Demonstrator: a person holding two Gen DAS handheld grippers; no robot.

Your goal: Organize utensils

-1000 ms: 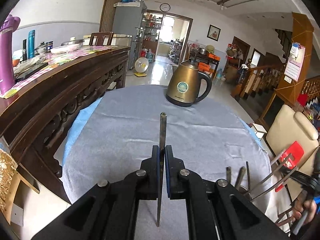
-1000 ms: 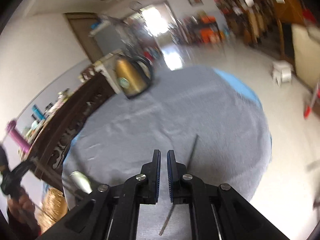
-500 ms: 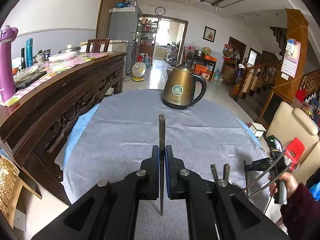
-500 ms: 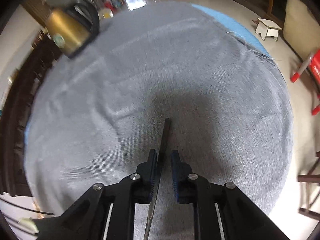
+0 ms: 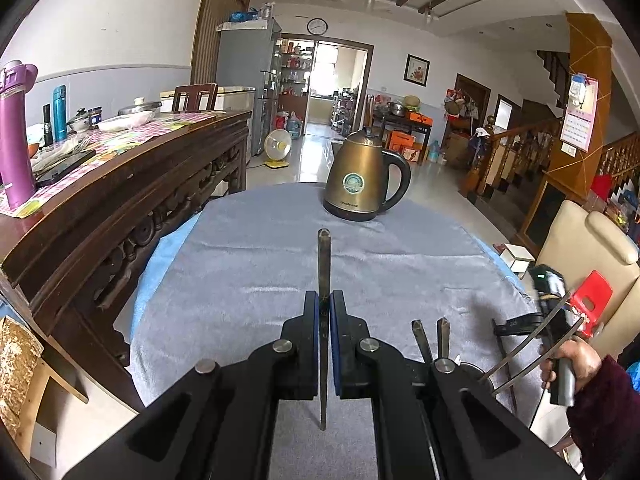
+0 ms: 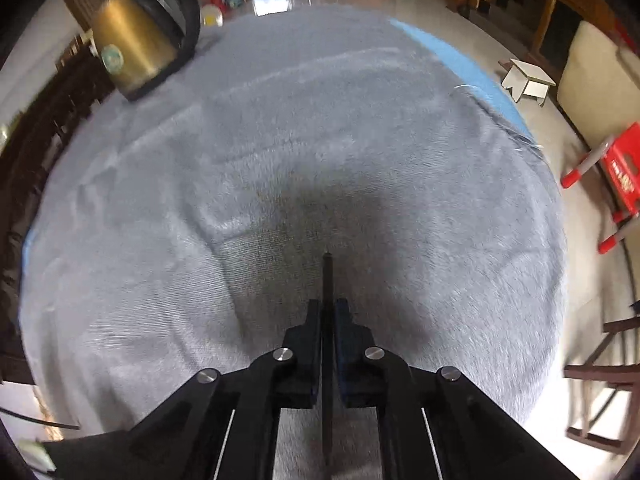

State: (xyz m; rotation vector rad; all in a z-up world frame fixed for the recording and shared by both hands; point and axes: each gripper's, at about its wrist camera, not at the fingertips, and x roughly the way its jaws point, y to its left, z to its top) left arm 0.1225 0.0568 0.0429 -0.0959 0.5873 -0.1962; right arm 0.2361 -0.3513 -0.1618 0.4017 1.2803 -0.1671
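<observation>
Utensil handle (image 5: pixel 323 280) clamped in left gripper (image 5: pixel 324 320), another thin utensil (image 6: pixel 327 280) pinched in right gripper (image 6: pixel 328 320) over the grey tablecloth (image 6: pixel 280 160). Mid pick-up, probably; next up, lifting and carrying to the utensil holder (image 5: pixel 468 370) by the left gripper

It was a lived-in family home. A tall grey refrigerator (image 5: pixel 244 76), a carved dark wooden sideboard (image 5: pixel 120 200) and a wooden-railed staircase (image 5: pixel 520 148) surrounded a grey-clothed round table (image 5: pixel 260 272).

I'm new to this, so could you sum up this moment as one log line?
left gripper: shut on utensil | right gripper: shut on thin utensil | both over grey cloth
</observation>
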